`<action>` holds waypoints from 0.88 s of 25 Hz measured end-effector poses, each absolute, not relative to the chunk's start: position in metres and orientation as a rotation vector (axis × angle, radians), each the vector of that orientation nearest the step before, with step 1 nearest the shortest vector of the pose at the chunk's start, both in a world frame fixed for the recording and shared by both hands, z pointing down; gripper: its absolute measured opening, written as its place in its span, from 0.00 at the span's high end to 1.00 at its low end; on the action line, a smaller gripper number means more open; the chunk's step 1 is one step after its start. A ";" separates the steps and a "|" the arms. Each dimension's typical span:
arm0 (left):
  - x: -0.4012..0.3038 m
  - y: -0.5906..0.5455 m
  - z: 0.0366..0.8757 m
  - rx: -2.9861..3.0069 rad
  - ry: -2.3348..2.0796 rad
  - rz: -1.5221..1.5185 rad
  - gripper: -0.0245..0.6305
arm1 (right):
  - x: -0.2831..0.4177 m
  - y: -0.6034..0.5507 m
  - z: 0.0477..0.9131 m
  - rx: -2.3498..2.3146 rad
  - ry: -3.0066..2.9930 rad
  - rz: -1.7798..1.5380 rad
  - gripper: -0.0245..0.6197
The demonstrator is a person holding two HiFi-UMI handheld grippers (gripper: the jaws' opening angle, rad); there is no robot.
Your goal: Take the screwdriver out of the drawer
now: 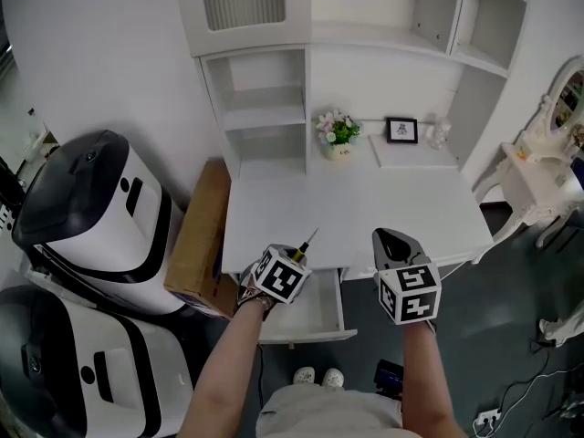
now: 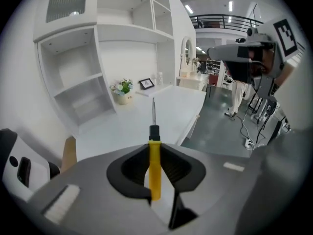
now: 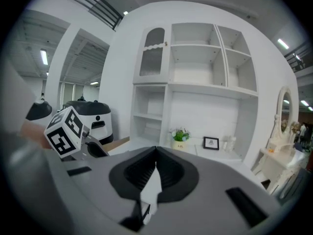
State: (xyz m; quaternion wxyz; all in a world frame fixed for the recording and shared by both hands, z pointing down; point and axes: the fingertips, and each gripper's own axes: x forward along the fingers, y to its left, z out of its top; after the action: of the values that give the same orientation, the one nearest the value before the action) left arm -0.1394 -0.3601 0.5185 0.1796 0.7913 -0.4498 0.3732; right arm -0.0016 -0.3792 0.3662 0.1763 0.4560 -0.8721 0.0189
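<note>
Above the open drawer (image 1: 315,313), at the front edge of the white desk (image 1: 365,199), I have the left gripper (image 2: 154,147) clamped on the yellow handle of the screwdriver (image 2: 154,170), whose shaft points out past the jaws toward the desktop. Just beside it, my right gripper (image 3: 156,153) hangs with its jaws pressed together and nothing between them.
</note>
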 end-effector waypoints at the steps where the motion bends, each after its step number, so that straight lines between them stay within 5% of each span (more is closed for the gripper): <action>1: -0.140 -0.364 0.508 2.250 -1.300 1.035 0.85 | -0.002 -0.380 0.360 1.293 -2.476 0.035 0.95; 22: -0.161 -0.398 0.295 2.421 -1.776 0.485 0.85 | -0.012 -0.376 0.230 1.289 -2.604 -0.337 0.95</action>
State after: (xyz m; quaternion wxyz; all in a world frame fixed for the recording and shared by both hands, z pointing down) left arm -0.1609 -0.3978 0.2952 0.0500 0.7950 -0.5832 0.1593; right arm -0.0121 -0.3756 0.2297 0.1079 0.4381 -0.8850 -0.1146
